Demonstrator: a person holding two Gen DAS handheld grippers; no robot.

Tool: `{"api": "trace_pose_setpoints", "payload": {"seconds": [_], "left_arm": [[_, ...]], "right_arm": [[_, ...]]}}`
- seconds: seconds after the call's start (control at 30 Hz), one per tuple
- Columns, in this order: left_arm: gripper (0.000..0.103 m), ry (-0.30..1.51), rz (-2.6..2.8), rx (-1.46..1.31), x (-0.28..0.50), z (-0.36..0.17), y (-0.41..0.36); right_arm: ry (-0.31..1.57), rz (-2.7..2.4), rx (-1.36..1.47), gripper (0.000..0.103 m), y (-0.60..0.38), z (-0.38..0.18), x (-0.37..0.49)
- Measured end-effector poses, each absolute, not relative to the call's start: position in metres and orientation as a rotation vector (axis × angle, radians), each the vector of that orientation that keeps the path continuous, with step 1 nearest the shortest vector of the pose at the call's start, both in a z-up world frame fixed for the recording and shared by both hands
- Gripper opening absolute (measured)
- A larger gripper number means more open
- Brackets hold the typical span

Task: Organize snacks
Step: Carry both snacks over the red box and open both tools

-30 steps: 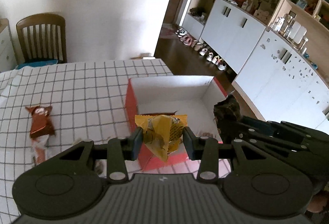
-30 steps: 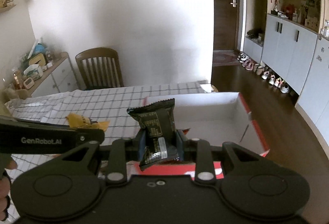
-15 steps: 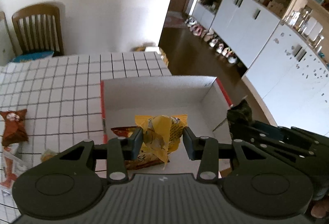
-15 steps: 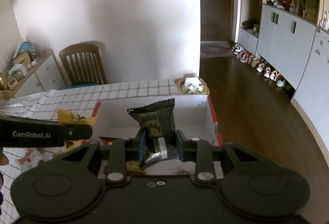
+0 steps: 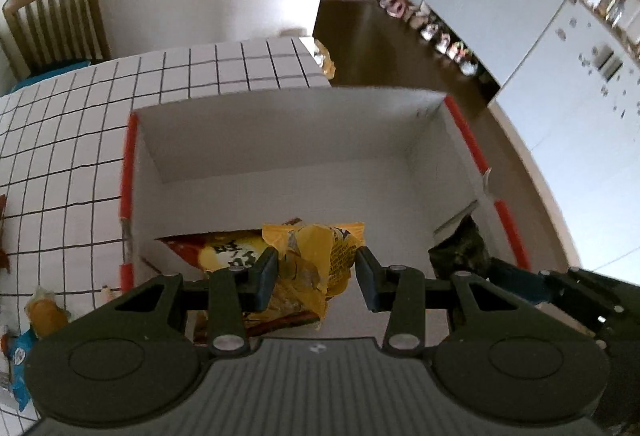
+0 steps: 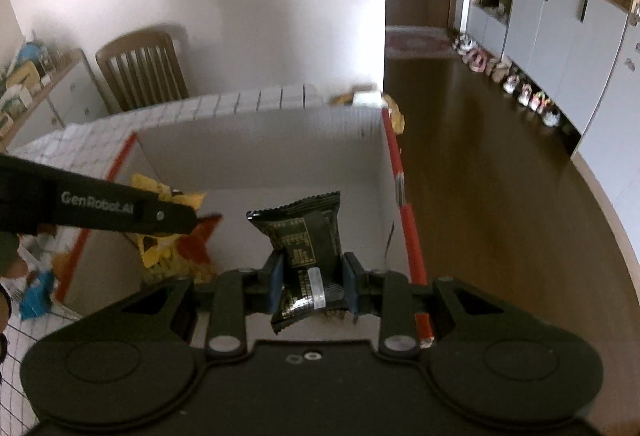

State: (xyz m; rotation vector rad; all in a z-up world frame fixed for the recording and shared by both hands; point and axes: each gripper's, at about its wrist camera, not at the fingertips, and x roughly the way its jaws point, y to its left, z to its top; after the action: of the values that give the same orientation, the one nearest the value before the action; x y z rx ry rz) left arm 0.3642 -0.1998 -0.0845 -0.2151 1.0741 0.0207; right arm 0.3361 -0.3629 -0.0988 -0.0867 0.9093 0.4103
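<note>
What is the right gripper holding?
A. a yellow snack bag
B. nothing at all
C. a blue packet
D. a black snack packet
D: the right gripper is pinched on a black snack packet above the white box, while the yellow snack bag sits in the left gripper.

Left gripper [image 5: 316,274] at lower centre of its frame, angled steeply down, jaws clamped on a packet, right gripper [image 6: 310,282] lower centre, jaws likewise clamped, 2 grippers side by side
</note>
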Motion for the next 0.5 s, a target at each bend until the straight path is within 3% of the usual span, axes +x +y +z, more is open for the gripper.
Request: {"api": "trace_pose_setpoints", "payload": {"seconds": [0.5], "left_arm": [[0.042, 1.143, -0.005, -0.143, 0.373, -0.113, -0.217]], "right_arm": [[0.970, 0.461, -0.114, 0.031, -0.364, -0.109, 0.350]]}}
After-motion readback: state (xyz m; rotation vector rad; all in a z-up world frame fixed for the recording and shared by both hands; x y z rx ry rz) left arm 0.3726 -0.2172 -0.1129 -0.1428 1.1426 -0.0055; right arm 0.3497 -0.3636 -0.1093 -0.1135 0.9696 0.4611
